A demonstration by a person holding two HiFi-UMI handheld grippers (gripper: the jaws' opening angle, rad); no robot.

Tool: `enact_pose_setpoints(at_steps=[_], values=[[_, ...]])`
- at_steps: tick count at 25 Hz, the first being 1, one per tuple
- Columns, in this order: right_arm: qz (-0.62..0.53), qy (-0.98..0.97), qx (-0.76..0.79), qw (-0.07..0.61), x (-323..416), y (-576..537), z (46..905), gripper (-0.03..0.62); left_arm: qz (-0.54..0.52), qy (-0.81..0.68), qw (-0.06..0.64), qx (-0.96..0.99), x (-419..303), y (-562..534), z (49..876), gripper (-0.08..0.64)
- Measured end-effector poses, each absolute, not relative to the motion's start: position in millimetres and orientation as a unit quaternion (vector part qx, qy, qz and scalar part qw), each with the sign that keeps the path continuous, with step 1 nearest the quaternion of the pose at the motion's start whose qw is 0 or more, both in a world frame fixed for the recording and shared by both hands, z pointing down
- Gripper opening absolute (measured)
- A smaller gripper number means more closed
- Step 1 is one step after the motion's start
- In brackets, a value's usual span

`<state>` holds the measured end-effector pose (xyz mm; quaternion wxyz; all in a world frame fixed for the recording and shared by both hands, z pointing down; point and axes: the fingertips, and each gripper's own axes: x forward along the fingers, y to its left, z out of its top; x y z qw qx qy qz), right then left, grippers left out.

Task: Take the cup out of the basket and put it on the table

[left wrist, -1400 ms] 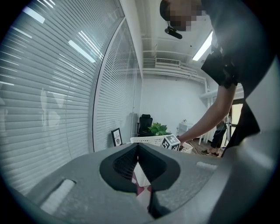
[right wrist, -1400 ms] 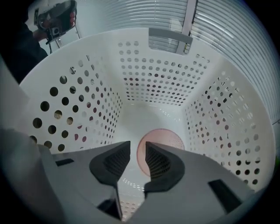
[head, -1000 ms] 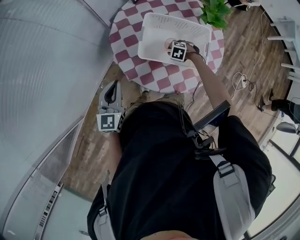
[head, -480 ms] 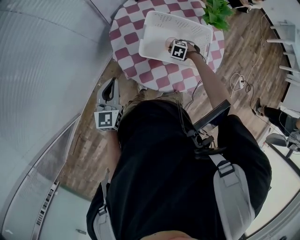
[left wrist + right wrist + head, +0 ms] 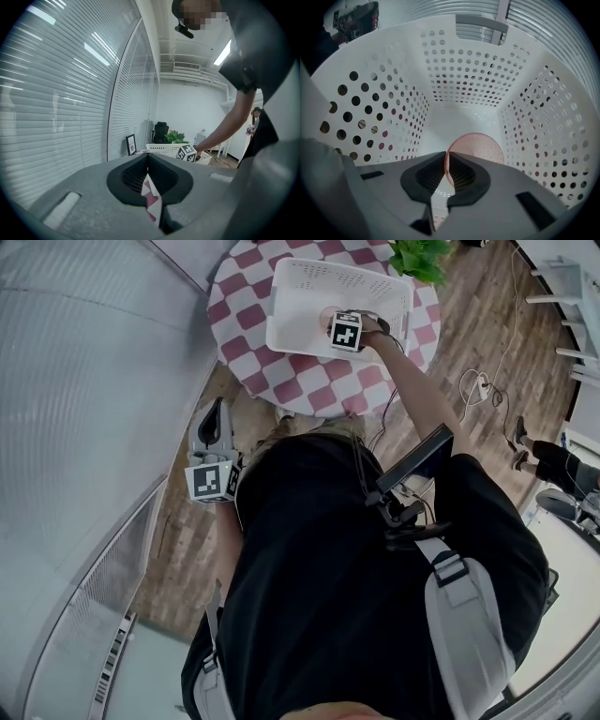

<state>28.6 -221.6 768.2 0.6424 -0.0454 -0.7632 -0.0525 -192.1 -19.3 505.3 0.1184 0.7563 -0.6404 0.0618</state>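
A white perforated basket (image 5: 305, 282) stands on the round red-and-white checked table (image 5: 251, 367). Inside it is a translucent pink cup (image 5: 480, 146), of which the head view shows only a sliver (image 5: 329, 315). My right gripper (image 5: 446, 161) points straight down into the basket (image 5: 464, 79). Its jaws have just been closing, and the cup's rim is now pinched between the pads. From above, its marker cube covers the jaws (image 5: 336, 322). My left gripper (image 5: 218, 409) hangs beside the person's hip, away from the table. Its jaws (image 5: 148, 161) are shut on nothing.
A green potted plant (image 5: 417, 257) stands at the table's far edge beside the basket. Cables and a plug (image 5: 480, 390) lie on the wooden floor to the right. A glass wall with blinds (image 5: 84, 381) runs along the left.
The head view has shifted a little, so the table and basket sit higher in the picture. The right gripper stays inside the basket and the left stays by the hip.
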Motion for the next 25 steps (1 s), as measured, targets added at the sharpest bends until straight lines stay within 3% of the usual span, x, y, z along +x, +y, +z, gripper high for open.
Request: enact_pose_setpoints(at_steps=[25], values=[[-0.04, -0.772, -0.015, 0.634, 29, -227, 751, 0.028, 0.061, -0.632, 0.113, 0.764, -187, -17, 508, 0.005]])
